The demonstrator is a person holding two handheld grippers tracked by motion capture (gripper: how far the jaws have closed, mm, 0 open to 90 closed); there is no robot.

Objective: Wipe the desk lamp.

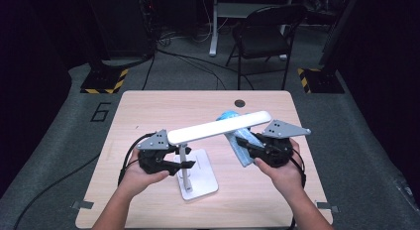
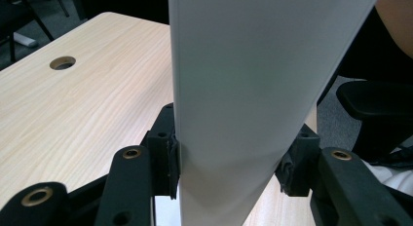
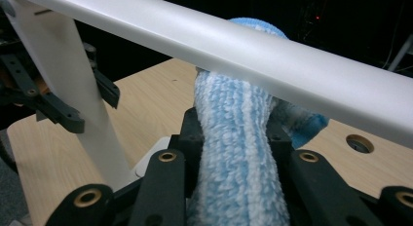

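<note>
A white desk lamp stands on the wooden table, with a flat base (image 1: 202, 179), a thin upright post (image 1: 183, 158) and a long bar head (image 1: 220, 127) slanting up to the right. My left gripper (image 1: 185, 164) is shut on the post (image 2: 243, 89), its pads pressing both sides. My right gripper (image 1: 246, 143) is shut on a blue and white fluffy cloth (image 3: 234, 153). The cloth (image 1: 241, 154) rises against the underside of the lamp head (image 3: 243, 55) near its right end. In the right gripper view the post (image 3: 63, 75) stands at the left.
The table has a round cable hole (image 1: 239, 102) near its far edge. A black chair (image 1: 267, 29) and cables stand on the floor beyond it. Bare tabletop (image 1: 143, 111) lies to the far left, and the front edge is by the person's forearms.
</note>
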